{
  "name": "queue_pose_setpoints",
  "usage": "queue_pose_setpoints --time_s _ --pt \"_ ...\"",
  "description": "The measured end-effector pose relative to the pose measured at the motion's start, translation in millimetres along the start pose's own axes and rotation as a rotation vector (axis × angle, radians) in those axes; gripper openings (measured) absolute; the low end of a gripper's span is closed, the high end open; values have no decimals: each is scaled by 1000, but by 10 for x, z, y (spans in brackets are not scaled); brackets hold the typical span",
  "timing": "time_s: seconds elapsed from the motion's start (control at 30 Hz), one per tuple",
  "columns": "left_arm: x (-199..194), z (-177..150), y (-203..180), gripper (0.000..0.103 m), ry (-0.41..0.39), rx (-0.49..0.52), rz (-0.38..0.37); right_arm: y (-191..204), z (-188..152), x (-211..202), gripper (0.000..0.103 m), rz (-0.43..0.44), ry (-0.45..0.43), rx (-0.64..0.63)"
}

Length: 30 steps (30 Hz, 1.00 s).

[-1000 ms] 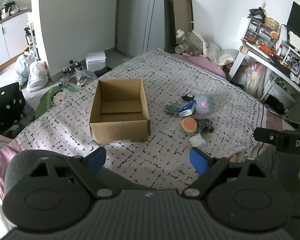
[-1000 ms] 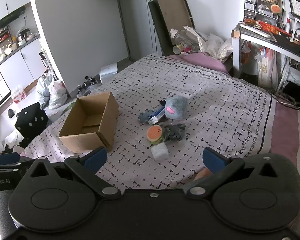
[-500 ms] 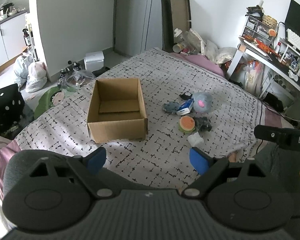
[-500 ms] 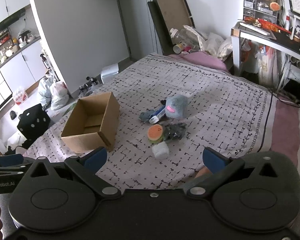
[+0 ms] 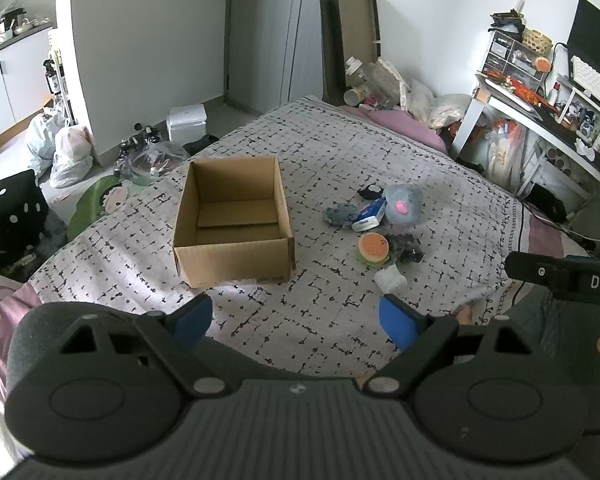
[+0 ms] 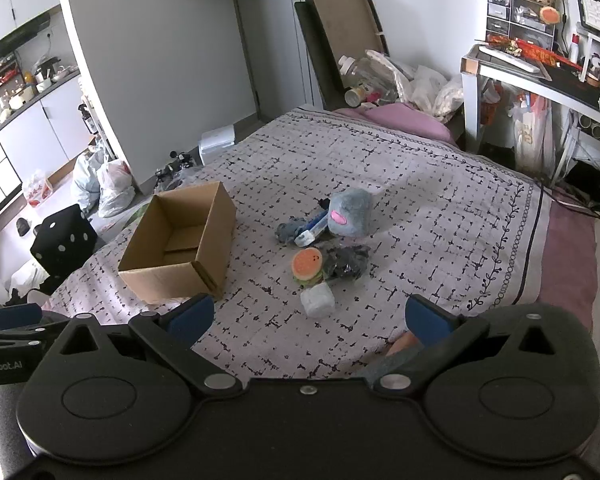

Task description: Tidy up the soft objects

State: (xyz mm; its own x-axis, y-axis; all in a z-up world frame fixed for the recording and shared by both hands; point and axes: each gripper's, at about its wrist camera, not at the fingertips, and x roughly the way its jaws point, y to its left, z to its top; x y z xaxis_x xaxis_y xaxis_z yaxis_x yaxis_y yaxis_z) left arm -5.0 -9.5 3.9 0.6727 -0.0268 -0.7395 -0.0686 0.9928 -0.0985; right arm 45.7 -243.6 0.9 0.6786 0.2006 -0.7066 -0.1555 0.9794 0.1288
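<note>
An open, empty cardboard box stands on the patterned bed cover. To its right lies a small pile of soft things: a grey plush with a pink patch, a burger-shaped toy, a dark crumpled piece, a blue-and-white packet and a white soft cube. My left gripper is open over the near part of the bed, holding nothing. My right gripper is open too, hovering just short of the white cube.
A white desk with a keyboard and clutter stands at the right. Bags and bottles pile at the head of the bed. On the floor to the left are plastic bags, a black dice cushion and a white bin.
The views shifted only slightly; both grippers stay open and empty. Nothing on the bed has moved.
</note>
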Motion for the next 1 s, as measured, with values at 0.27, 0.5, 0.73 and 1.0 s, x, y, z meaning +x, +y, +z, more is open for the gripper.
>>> queue_pose_setpoints --time_s 0.27,0.5,0.73,1.0 --pt "-7 -6 -2 90 0 -9 2 -14 24 -25 103 -5 -7 1" --pt "0 -3 1 90 3 -5 2 -22 22 -18 103 -2 -16 -2" --pt "9 1 -16 90 10 1 9 -58 12 21 103 8 -10 18" --pt "5 -1 -24 90 2 5 7 -58 26 -55 103 8 -22 13"
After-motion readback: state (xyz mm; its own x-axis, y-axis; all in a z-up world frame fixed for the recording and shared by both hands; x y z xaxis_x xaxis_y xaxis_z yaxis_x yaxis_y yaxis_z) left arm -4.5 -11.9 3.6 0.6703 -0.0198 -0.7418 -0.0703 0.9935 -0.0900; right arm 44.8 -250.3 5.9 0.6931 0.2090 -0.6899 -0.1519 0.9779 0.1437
